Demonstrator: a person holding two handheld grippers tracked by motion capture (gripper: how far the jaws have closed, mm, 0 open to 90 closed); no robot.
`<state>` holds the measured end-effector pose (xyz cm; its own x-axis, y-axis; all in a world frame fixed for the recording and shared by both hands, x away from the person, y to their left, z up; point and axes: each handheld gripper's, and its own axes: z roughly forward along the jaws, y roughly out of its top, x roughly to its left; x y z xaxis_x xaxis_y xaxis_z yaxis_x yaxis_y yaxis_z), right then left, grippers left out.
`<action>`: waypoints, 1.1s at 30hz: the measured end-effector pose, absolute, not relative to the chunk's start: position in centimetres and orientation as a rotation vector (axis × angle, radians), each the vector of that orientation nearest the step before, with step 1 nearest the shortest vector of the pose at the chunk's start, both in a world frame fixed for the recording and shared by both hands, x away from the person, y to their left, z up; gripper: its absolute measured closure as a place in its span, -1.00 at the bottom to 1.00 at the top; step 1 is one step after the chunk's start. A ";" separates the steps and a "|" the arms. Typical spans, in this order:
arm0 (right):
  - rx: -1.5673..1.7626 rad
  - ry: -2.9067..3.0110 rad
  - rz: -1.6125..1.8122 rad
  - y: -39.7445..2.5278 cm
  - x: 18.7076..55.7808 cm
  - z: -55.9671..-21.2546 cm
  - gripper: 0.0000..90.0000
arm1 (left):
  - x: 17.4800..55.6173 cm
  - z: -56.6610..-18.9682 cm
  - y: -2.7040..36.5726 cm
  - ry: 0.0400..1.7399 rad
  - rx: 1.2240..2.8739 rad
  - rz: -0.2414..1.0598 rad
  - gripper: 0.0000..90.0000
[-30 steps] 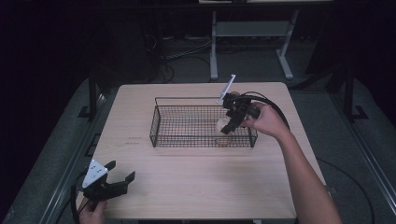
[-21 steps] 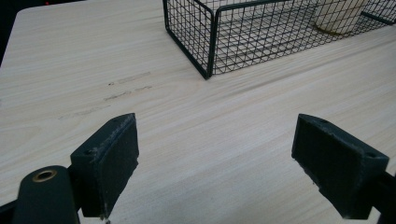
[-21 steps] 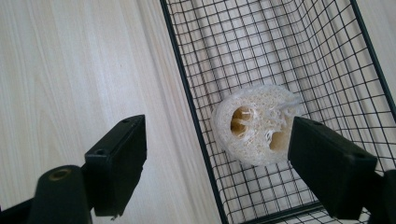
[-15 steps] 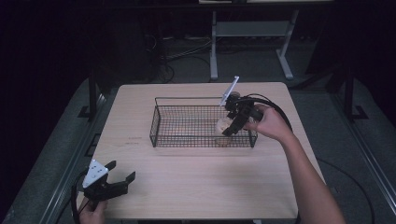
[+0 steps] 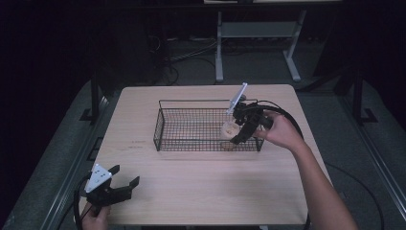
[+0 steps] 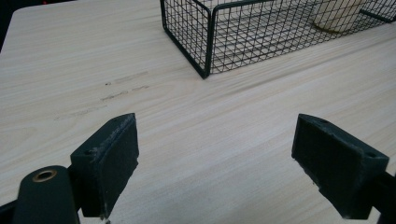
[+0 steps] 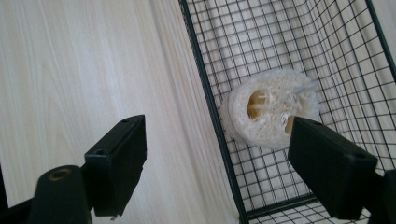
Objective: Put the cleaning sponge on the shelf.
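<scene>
Loofah slice (image 7: 272, 108) lies inside wire basket (image 5: 165, 125) at its right end, centre-right of high view; right gripper (image 5: 241, 129) hovers over it, jaws wide, empty—release looks done, next move: lift clear; left gripper (image 5: 116, 188) idles agape, lower left.

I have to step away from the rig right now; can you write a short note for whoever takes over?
Right tongs: open, holding nothing, over the near right corner of the black wire basket.
Left tongs: open, idle above the pale wooden table, near its front left corner.
Round pale loofah sponge: lying inside the basket, by its right end.
Done: sponge is in the basket.
Left: probably just draw the right tongs back.
</scene>
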<state>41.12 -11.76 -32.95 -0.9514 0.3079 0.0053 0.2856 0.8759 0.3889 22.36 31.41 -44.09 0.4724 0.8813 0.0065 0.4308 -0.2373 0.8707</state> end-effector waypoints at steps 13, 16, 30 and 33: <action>0.463 2.983 0.628 -12.3 40.0 -33.2 -0.60 | 22.4 -44.1 31.3 1.099 1.854 0.652 -0.69; 0.453 2.980 0.625 -12.3 39.6 -33.3 -0.61 | 22.4 -44.1 31.3 1.100 1.854 0.652 -0.69; 0.419 2.980 0.650 -12.7 37.6 -34.3 -0.61 | 22.3 -44.1 31.3 1.103 1.854 0.651 -0.69; 0.414 2.981 0.635 -12.7 37.0 -34.5 -0.61 | 22.4 -44.1 31.3 1.102 1.855 0.650 -0.69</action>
<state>37.04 -12.73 -34.53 -0.9617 0.2740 -0.0086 0.2467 0.8787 0.4086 22.35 31.31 -44.12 0.4740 0.8805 0.0077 0.4329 -0.2407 0.8687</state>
